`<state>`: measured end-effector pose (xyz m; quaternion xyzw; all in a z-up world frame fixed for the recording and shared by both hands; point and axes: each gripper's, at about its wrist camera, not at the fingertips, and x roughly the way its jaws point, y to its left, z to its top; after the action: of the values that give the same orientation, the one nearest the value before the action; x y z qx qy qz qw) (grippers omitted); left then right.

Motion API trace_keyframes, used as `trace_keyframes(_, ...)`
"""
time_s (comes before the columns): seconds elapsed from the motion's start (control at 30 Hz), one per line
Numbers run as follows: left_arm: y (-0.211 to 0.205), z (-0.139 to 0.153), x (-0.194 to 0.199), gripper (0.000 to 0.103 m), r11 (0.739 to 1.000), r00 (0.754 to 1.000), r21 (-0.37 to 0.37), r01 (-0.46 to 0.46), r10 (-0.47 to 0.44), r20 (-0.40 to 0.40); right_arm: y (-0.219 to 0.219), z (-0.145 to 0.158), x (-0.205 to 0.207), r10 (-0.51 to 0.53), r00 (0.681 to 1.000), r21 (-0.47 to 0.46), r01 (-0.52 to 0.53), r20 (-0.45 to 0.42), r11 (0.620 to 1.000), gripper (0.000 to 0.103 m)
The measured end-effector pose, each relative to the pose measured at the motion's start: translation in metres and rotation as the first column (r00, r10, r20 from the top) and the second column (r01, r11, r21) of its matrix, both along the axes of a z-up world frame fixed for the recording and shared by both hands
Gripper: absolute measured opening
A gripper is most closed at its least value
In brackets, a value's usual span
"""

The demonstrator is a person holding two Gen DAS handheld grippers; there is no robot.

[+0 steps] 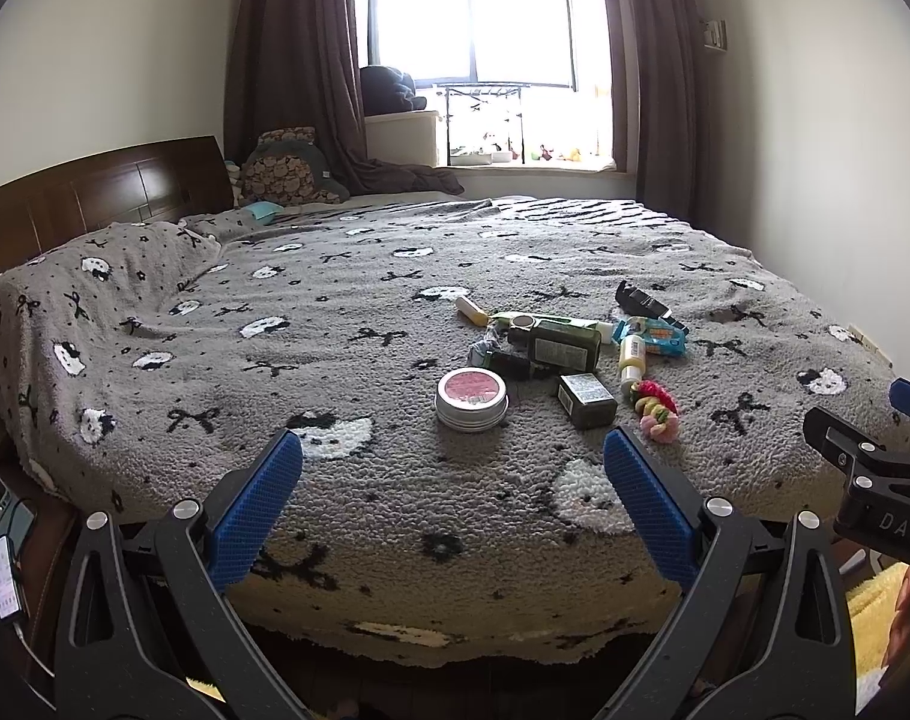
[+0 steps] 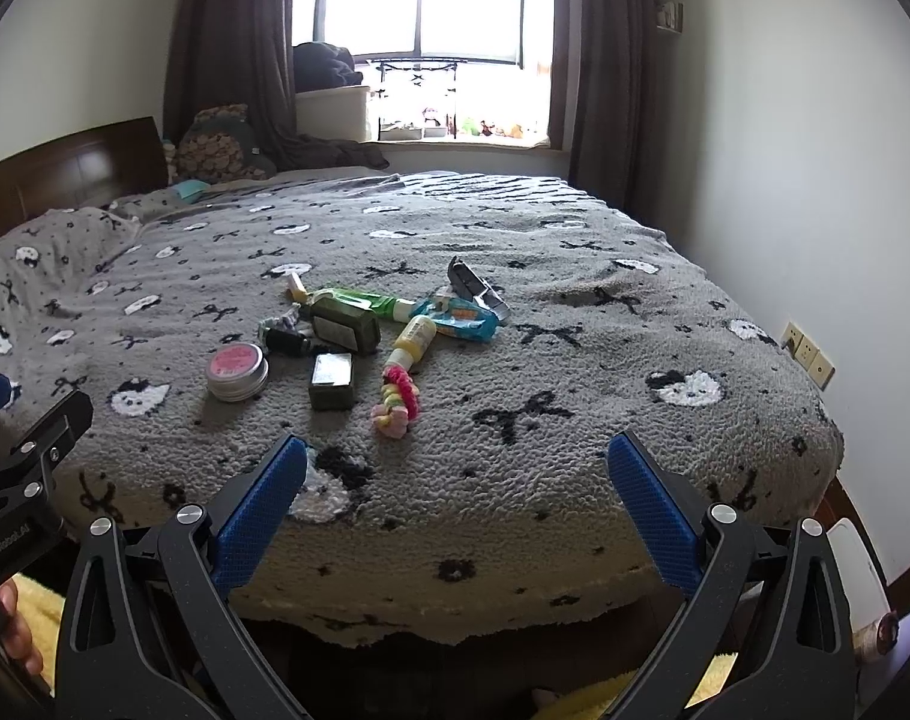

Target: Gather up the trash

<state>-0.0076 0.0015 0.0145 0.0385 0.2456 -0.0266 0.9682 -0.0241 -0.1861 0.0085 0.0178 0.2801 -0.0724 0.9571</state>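
Observation:
A cluster of small items lies on the bed's grey blanket point(image 1: 215, 324): a round tin with a pink lid point(image 1: 472, 399), a small dark green box point(image 1: 586, 399), a dark green bottle point(image 1: 556, 347), a yellow-capped bottle point(image 1: 630, 360), a blue wrapper point(image 1: 656, 337) and a colourful scrunchie point(image 1: 656, 411). My left gripper point(image 1: 453, 456) is open and empty, near the bed's front edge, short of the tin. My right gripper point(image 2: 457, 462) is open and empty, in front of the scrunchie point(image 2: 395, 399) and the box point(image 2: 332, 381). The tin point(image 2: 237, 367) lies to its left.
A wooden headboard point(image 1: 95, 198) and a cushion point(image 1: 287, 171) are at the left. A window with curtains point(image 1: 473, 24) is behind the bed. A wall with sockets point(image 2: 806, 354) runs along the right. A phone point(image 1: 2, 576) lies low on the left.

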Motion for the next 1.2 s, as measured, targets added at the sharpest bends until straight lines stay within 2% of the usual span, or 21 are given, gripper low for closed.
trace_keyframes(1.2, 0.0030, -0.0041, 0.0044, 0.095, 1.000, 1.000, 0.002, -0.007, 0.007, -0.002, 0.0037, -0.0010, 0.0044, 0.011, 1.000, -0.001, -0.011, -0.009, 1.000, 0.100)
